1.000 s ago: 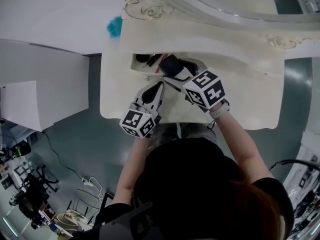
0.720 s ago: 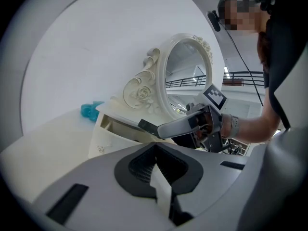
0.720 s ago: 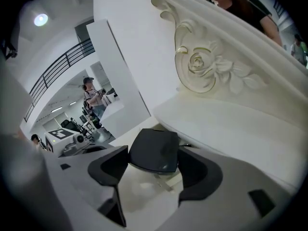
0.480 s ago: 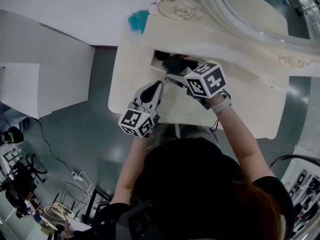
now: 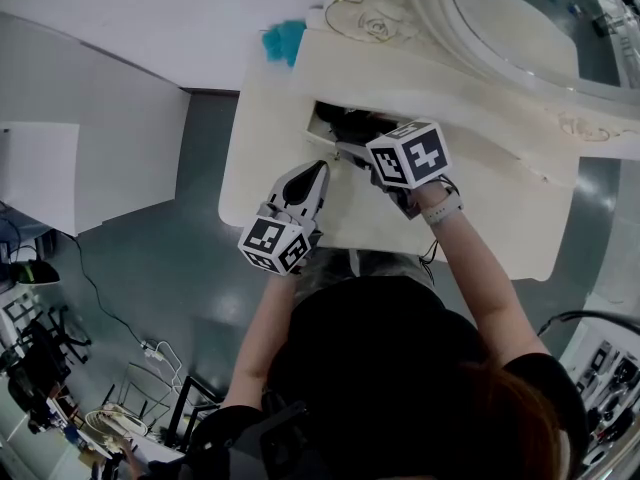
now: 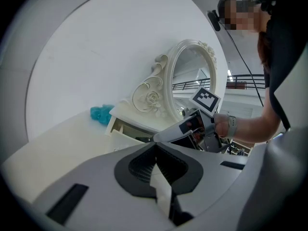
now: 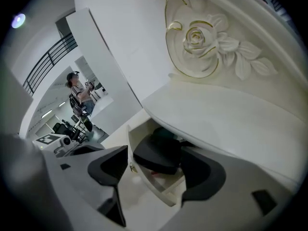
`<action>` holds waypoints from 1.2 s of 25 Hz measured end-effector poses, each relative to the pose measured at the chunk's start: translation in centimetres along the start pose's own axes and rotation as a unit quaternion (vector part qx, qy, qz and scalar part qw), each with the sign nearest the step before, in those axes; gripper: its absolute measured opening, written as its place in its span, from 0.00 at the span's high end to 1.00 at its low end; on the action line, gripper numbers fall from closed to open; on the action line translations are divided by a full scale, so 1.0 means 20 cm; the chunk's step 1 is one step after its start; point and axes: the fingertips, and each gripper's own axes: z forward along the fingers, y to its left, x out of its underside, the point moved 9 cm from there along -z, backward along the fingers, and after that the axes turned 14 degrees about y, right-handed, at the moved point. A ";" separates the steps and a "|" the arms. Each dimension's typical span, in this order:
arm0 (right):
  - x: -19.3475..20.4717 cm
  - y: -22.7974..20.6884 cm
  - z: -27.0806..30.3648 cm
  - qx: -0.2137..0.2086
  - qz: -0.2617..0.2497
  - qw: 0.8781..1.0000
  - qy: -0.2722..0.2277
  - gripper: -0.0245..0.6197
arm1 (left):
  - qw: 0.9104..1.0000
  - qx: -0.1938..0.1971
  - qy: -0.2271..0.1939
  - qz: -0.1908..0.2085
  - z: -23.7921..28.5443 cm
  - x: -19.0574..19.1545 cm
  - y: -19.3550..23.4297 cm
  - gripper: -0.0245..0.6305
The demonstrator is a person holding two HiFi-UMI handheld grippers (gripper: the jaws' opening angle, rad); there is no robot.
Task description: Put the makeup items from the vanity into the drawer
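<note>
At the vanity's (image 5: 258, 168) far left corner lies a small teal thing (image 5: 283, 40), well apart from the work. Nearer the front edge, the left gripper (image 5: 318, 168) hovers over the top with its jaws pressed together on nothing, its tip pointing toward the drawer (image 5: 322, 118).

The drawer stands pulled out under the overhanging upper shelf. Inside it, against the front wall, sits a dark rounded makeup item (image 7: 151, 160). The right gripper (image 7: 155, 149) reaches down around it with its jaws spread wide. One jaw seems to stand outside the drawer's front wall and the other is just beside the item, so it does not look clamped.

The item reads as a small hard-shelled case. It is probably light, stiff and rather smooth, so it may slide if nipped on its curved top. A hold across its opposite edges looks surest.

The front wall between the jaws and the low shelf above leave little room, so the right gripper likely has to lift straight back out. At the vanity's far right the carved mirror (image 5: 505, 13) stands out of the way.
</note>
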 end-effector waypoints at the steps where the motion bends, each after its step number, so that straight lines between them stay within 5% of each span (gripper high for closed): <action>1: 0.00 0.00 0.00 -0.005 0.005 1.000 -0.004 0.43 | 1.000 0.000 0.000 0.000 0.00 0.00 0.00 0.94; 10: 0.03 -0.02 -0.03 -0.021 0.007 1.000 -0.010 0.43 | 1.000 0.006 0.003 0.002 0.04 -0.01 -0.02 0.94; 25: 0.17 0.05 -0.17 -0.007 -0.093 0.994 -0.058 0.44 | 1.000 0.021 0.005 0.015 0.08 -0.04 -0.05 0.94; 27: 0.18 0.07 -0.19 0.009 -0.104 0.992 -0.074 0.57 | 1.000 0.023 0.005 0.018 0.08 -0.05 -0.06 0.94; 28: 0.19 0.08 -0.21 0.017 -0.104 0.991 -0.085 0.78 | 0.999 0.025 0.005 0.020 0.08 -0.05 -0.06 0.94; 30: 0.21 0.09 -0.23 0.016 -0.101 0.989 -0.107 0.86 | 0.999 0.030 0.006 0.023 0.08 -0.06 -0.07 0.94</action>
